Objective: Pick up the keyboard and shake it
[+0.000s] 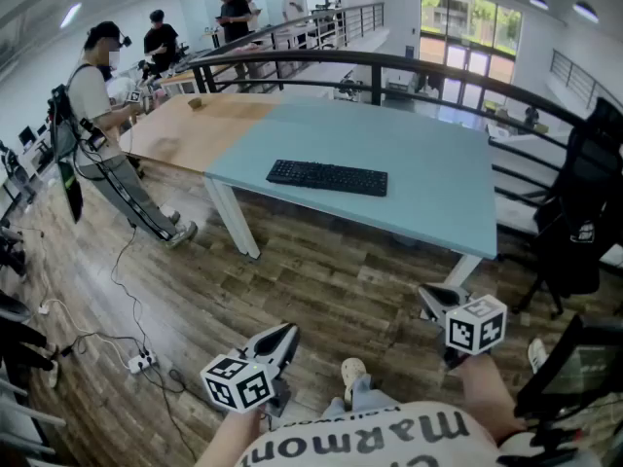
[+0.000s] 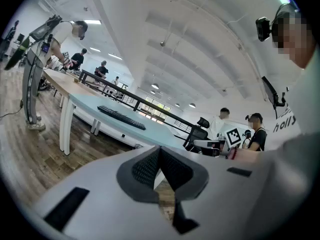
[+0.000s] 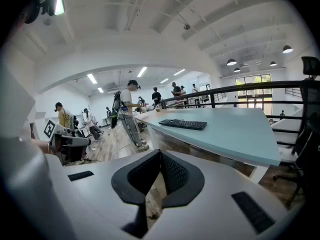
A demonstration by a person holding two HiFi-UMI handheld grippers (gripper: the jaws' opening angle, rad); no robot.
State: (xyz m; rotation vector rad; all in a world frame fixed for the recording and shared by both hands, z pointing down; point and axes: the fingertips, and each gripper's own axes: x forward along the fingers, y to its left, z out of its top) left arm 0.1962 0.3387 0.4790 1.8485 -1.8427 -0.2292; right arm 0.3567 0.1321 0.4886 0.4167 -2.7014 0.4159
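Note:
A black keyboard (image 1: pixel 327 177) lies flat near the front edge of the light blue table (image 1: pixel 428 193), well ahead of both grippers. It also shows far off in the left gripper view as the keyboard (image 2: pixel 121 117) and in the right gripper view as the keyboard (image 3: pixel 183 124). My left gripper (image 1: pixel 279 339) hangs low over the wooden floor, shut and empty. My right gripper (image 1: pixel 435 300) is held low near the table's right leg, shut with nothing in it. Their jaws meet tip to tip in the left gripper (image 2: pixel 159 151) and right gripper (image 3: pixel 160 156) views.
A wooden table (image 1: pixel 185 129) adjoins the blue one on the left. A person (image 1: pixel 102 125) stands by it, and others stand further back. A black office chair (image 1: pixel 579 212) sits at the right. Cables and a power strip (image 1: pixel 141 361) lie on the floor at left.

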